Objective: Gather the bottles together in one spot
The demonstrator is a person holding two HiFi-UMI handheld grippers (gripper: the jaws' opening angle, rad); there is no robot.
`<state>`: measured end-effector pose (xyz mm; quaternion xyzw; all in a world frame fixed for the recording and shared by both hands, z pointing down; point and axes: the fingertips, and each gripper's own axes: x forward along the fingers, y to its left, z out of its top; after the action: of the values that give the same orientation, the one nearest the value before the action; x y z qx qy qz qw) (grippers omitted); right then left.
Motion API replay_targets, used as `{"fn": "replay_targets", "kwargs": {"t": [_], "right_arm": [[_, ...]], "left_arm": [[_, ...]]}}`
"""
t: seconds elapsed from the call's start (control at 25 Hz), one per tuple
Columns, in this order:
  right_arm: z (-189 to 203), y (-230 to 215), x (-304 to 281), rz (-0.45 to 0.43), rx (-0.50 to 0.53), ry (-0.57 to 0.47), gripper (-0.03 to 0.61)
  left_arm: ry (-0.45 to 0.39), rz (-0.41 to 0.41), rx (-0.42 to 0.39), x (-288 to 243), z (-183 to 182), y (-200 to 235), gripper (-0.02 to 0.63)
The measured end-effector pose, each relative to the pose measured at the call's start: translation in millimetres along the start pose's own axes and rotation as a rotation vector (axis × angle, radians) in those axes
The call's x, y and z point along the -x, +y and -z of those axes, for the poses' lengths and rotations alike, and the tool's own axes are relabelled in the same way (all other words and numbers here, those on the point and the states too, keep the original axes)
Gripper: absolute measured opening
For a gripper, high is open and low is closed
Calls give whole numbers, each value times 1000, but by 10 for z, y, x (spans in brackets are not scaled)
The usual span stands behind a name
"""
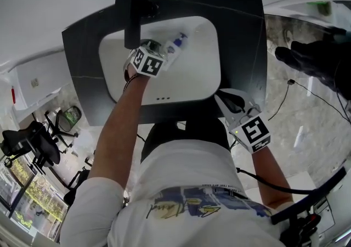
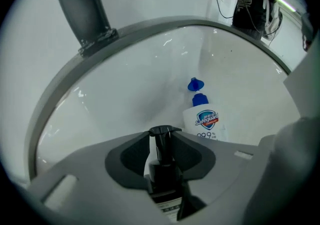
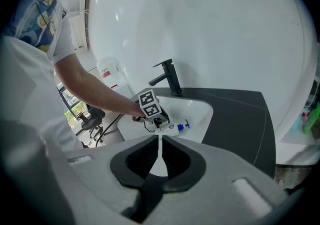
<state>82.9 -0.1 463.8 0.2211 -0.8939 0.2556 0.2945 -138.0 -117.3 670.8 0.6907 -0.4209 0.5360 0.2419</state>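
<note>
In the white sink, far-left part of the bowl just under the black faucet, the left tool is pointing steeply down with a dark pump bottle standing between its jaws. From the left gripper view the jaws are about halfway in and the pads look snug against the bottle's shoulders on both sides, pump head sticking up above them. So I'd call that a grip, not just hovering around it.

Right next to it on the right there's a white bottle with a blue cap, lying on its side on the bottom of the sink with the cap aimed at the far-right corner. It's just beside the left tool, but I can't tell if they actually touch.

The right tool is hanging over the near-right edge of the black counter, well apart from both bottles. Its jaws are pretty much together, only a thin sliver of a gap, and there's nothing in it.

Count-wise: two bottles (one dark pump one, one white with blue cap), both in the sink, two tools, one faucet, one sink.
</note>
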Motion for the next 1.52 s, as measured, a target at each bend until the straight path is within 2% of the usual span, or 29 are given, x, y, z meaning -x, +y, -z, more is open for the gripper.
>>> {"fn": "replay_targets", "kwargs": {"t": [0.28, 0.48, 0.8, 1.16, 1.36, 1.52], "right_arm": [[-103, 95, -28, 3, 13, -19, 23], [-84, 144, 4, 17, 15, -17, 23], [-57, 324, -4, 26, 28, -11, 23], [-36, 569, 5, 40, 35, -20, 23], [7, 652, 38, 55, 21, -32, 23], [8, 647, 76, 71, 17, -40, 23]], "left_arm": [[-140, -5, -54, 260, -72, -133, 126], [-278, -26, -78, 539, -134, -198, 124], [-466, -23, -7, 943, -191, -133, 123], [-605, -3, 41, 1420, -320, -203, 123], [-687, 30, 45, 1769, -526, -299, 123], [-729, 41, 86, 1912, -705, -366, 123]]}}
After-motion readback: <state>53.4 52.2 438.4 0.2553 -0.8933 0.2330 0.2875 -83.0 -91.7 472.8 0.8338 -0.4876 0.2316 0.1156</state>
